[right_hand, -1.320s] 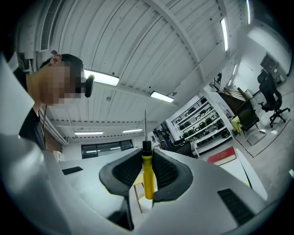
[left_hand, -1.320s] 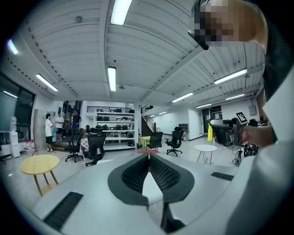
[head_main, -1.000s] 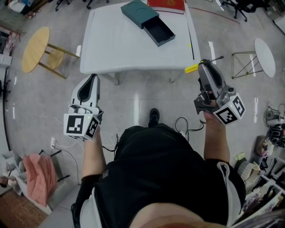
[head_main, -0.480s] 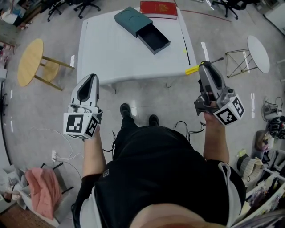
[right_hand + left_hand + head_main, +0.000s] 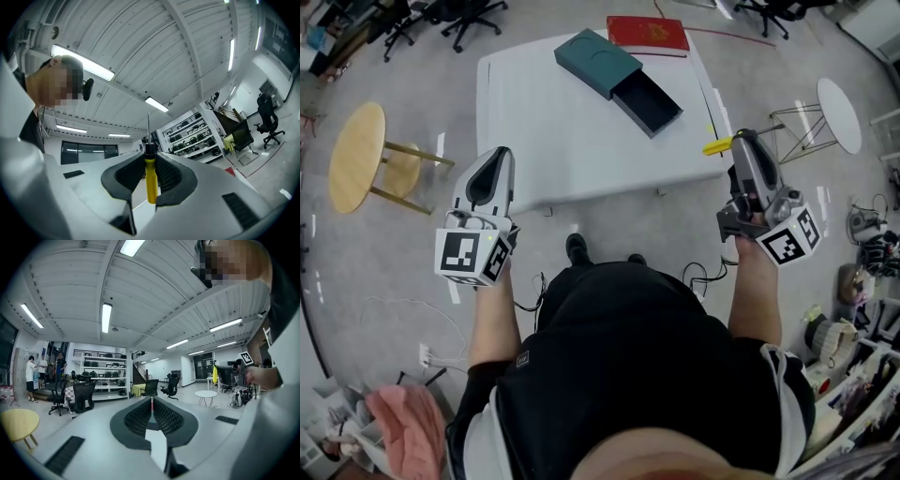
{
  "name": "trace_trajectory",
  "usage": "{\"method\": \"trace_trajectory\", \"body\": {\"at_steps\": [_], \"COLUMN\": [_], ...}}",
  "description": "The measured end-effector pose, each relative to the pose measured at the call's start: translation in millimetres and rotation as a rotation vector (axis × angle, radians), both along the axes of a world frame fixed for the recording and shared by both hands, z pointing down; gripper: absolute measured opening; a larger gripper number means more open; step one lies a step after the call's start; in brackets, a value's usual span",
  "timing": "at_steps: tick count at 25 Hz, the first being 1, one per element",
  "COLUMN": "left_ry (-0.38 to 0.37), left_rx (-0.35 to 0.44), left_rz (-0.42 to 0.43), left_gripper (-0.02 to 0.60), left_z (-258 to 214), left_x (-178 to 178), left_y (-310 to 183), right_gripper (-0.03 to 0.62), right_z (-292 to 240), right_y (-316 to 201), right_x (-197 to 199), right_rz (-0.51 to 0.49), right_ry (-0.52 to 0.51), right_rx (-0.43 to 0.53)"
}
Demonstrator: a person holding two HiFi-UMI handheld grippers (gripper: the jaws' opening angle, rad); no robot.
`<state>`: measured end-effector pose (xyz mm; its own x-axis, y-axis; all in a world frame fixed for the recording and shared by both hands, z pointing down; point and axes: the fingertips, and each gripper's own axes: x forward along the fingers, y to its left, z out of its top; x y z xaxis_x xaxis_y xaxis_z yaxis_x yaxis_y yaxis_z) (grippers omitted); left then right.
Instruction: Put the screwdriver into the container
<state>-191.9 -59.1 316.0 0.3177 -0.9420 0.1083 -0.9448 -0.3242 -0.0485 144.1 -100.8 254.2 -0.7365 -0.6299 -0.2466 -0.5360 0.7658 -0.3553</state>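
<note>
In the head view my right gripper (image 5: 744, 141) is held up to the right of the white table (image 5: 553, 141), shut on a screwdriver (image 5: 716, 145) with a yellow handle that sticks out to the left. The right gripper view shows the yellow handle (image 5: 150, 180) clamped between the pads, with the metal shaft pointing upward past the tips. The container (image 5: 617, 71) is a teal box with its dark drawer (image 5: 650, 100) pulled open, at the table's far right. My left gripper (image 5: 499, 157) hovers at the table's near left edge, shut and holding nothing (image 5: 151, 409).
A red book (image 5: 647, 33) lies at the table's far edge behind the container. A round wooden stool (image 5: 356, 155) stands to the left, and a small white round table (image 5: 838, 113) to the right. Office chairs stand beyond the table, and cables lie on the floor.
The person has stepped closer to the table, so the table and container sit nearer and more to the right. Both grippers keep their pose, and the screwdriver stays clamped.
</note>
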Motion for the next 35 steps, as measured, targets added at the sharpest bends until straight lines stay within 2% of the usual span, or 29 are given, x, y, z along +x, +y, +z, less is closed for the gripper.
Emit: {"method": "trace_trajectory", "body": {"at_steps": [3, 6, 14, 19, 26, 35], "left_ry": [0.012, 0.023, 0.041, 0.037, 0.024, -0.01], "left_rx": [-0.006, -0.011, -0.028, -0.036, -0.044, -0.055], "left_rz": [0.02, 0.046, 0.116, 0.16, 0.196, 0.194], "left_gripper": [0.026, 0.026, 0.026, 0.026, 0.026, 0.026], "left_z": [7.5, 11.1, 19.6, 24.8, 24.0, 15.8], "left_x": [-38.3, -60.5, -81.1, -61.7, -9.7, 55.3], "left_y": [-16.4, -30.3, -64.4, -95.6, -145.0, -180.7], "right_gripper": [0.084, 0.084, 0.084, 0.084, 0.084, 0.084], "right_z": [2.9, -0.1, 6.4, 9.8, 25.2, 46.9], "right_y": [-10.2, -16.1, -25.9, -42.6, -79.2, -122.5], "right_x": [-40.5, -65.3, -81.0, -65.4, -13.7, 42.4], "right_rz": [0.014, 0.044, 0.122, 0.16, 0.191, 0.169], "right_ry": [0.01, 0.034, 0.049, 0.058, 0.043, 0.053], "right_rx": [-0.005, -0.003, -0.038, -0.041, -0.05, -0.075]}}
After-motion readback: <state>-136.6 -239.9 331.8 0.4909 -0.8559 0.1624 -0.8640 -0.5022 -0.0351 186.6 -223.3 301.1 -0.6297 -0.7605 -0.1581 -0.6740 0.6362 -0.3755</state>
